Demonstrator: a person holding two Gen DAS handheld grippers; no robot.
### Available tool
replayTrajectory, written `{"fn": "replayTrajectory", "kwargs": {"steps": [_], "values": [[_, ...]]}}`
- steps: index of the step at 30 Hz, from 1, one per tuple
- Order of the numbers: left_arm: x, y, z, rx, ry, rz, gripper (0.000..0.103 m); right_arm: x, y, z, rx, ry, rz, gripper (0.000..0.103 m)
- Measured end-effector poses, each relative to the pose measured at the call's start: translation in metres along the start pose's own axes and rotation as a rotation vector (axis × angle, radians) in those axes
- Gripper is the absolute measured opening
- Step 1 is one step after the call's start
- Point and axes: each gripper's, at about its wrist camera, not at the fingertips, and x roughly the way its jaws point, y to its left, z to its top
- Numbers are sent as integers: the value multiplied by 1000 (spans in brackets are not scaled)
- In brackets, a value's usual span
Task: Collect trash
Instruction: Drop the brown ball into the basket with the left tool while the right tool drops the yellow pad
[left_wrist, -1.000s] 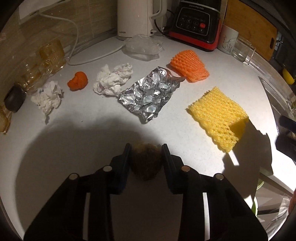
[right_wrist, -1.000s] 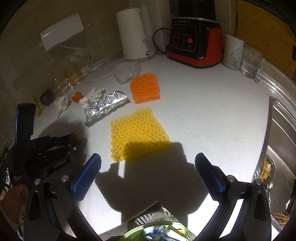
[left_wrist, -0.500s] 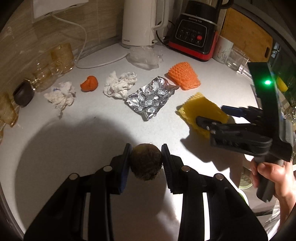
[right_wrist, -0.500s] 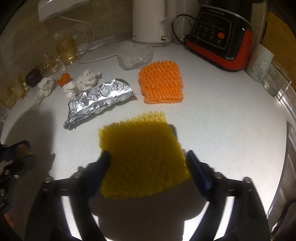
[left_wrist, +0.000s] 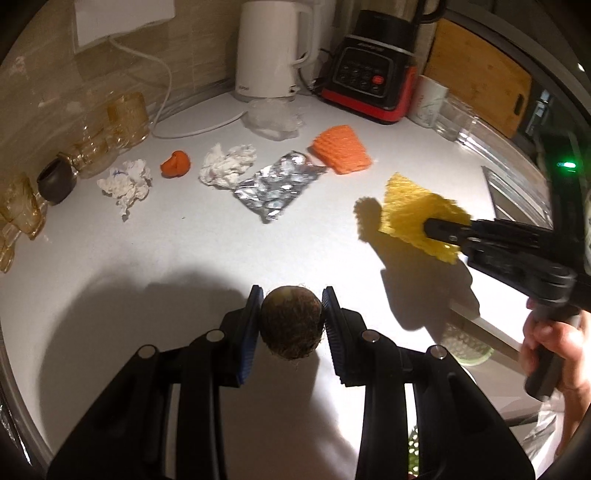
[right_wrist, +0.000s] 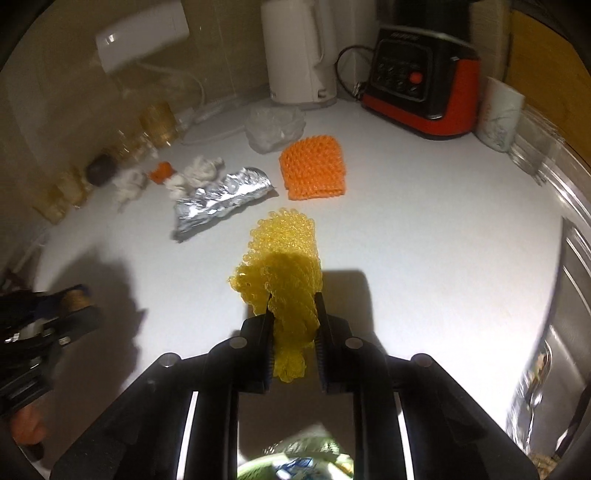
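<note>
Far left on the worktop (left_wrist: 110, 258) a crumpled tissue (left_wrist: 127, 182) is waiting, then the small orange lump (left_wrist: 176, 163), a second tissue wad (left_wrist: 227, 168), the foil (left_wrist: 279, 186) and the orange foam net (left_wrist: 341, 149) behind it, all lying loose and apart from both tools.

Centre now: your left tongs (left_wrist: 291, 321) are clamped on a brown, fuzzy round piece of trash (left_wrist: 290, 325), pads pressing both flanks, and it hangs clear of the worktop. Keep that squeeze even; a round thing like that looks ready to roll out if you tilt.

On to the right: your right tongs (right_wrist: 294, 325) have just been closing, and the yellow foam net (right_wrist: 284, 280) is bunched between them, pinched tight, its far edge fanning out ahead. Whether that free edge drags on the worktop or floats, I can't quite tell from here.

The green basket (right_wrist: 295, 459) shows at the bottom of the right wrist view, below the tongs, so that is probably your drop point. Lift the net straight up first so the loose end clears the surface, swing back over the rim, and only part the pads once the bunch hangs inside. The foam will likely spring open, so release low.
</note>
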Motion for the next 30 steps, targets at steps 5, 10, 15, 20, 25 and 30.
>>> {"fn": "replayTrajectory", "kwargs": {"steps": [5,10,15,20,25,30], "values": [[-31,-33,-18,41,-8,-66,33,-70,0,-50,-19,-2,5,18],[-50,-70,-45,69,15,-127,33,-118,-6,-117,-4,48,-9,19],[-52,-105,-74,83,69,-156,33,-111,-10,-175,-1,146,-1,19],[-54,-123,-95,86,91,-138,33,-86,-5,-209,-40,208,27,19],[-60,-132,-112,75,103,-114,33,-74,-4,-218,-63,227,47,19],[-63,-135,-124,56,108,-84,33,-70,-2,-222,-99,232,46,24]]}}
